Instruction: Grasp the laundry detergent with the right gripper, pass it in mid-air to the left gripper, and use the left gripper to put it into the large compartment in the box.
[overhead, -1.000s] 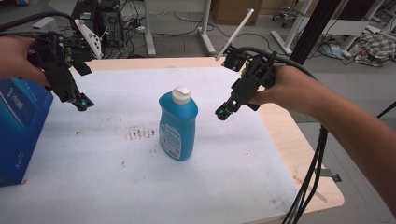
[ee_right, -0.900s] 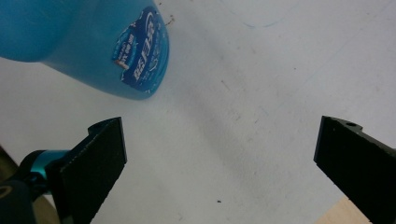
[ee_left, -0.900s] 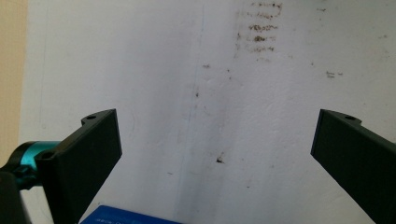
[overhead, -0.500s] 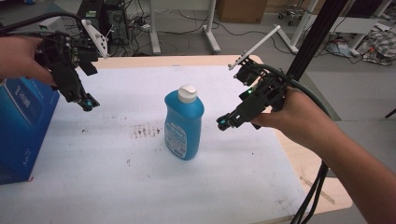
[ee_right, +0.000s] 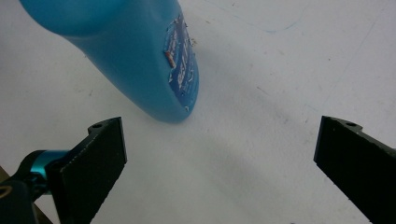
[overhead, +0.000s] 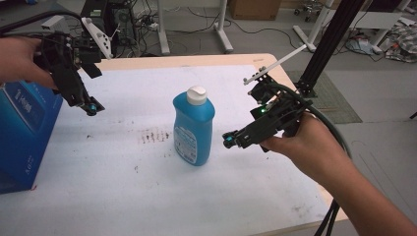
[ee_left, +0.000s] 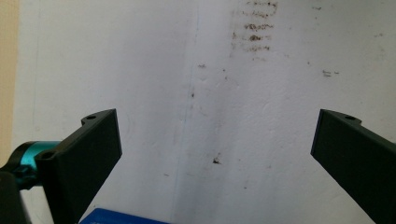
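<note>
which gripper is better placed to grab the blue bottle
Right. The right gripper is open, level with the bottle and close beside it; the left gripper hangs open far off near the box.

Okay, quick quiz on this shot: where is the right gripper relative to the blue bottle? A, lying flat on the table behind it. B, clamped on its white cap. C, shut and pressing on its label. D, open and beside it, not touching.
D: the right gripper sits to the side of the upright blue bottle with a gap between them, and the right gripper view shows its jaws spread wide with nothing between.
</note>
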Available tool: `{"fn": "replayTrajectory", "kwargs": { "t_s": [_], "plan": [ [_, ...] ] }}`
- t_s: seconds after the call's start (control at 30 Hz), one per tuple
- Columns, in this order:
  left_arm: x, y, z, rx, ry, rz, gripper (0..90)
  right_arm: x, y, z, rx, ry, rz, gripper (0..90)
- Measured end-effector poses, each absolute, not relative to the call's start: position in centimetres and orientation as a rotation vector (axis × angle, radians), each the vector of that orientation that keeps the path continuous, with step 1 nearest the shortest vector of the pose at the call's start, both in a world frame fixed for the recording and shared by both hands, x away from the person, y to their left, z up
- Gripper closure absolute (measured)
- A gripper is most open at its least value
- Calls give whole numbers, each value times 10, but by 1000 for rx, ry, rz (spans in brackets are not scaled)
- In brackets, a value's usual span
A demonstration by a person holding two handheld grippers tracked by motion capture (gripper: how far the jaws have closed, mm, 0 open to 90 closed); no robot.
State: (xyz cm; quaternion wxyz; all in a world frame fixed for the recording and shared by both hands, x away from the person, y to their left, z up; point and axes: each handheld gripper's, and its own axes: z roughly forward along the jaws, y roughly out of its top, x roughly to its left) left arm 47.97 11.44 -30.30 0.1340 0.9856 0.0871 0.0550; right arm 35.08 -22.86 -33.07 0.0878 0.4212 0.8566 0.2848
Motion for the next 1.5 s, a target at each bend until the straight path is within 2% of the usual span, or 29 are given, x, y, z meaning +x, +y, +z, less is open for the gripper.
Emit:
{"fn": "replayTrajectory", "kwargs": {
  "t_s": [0.73, 1.5],
  "plan": [
    [477, 114, -304, 2857, 240, 148, 17, 316, -207, -344, 1254, 2301, 1137, 15],
    [478, 115, -306, 2859, 232, 146, 17, 326, -180, -378, 1221, 2240, 1200, 15]
  ]
}}
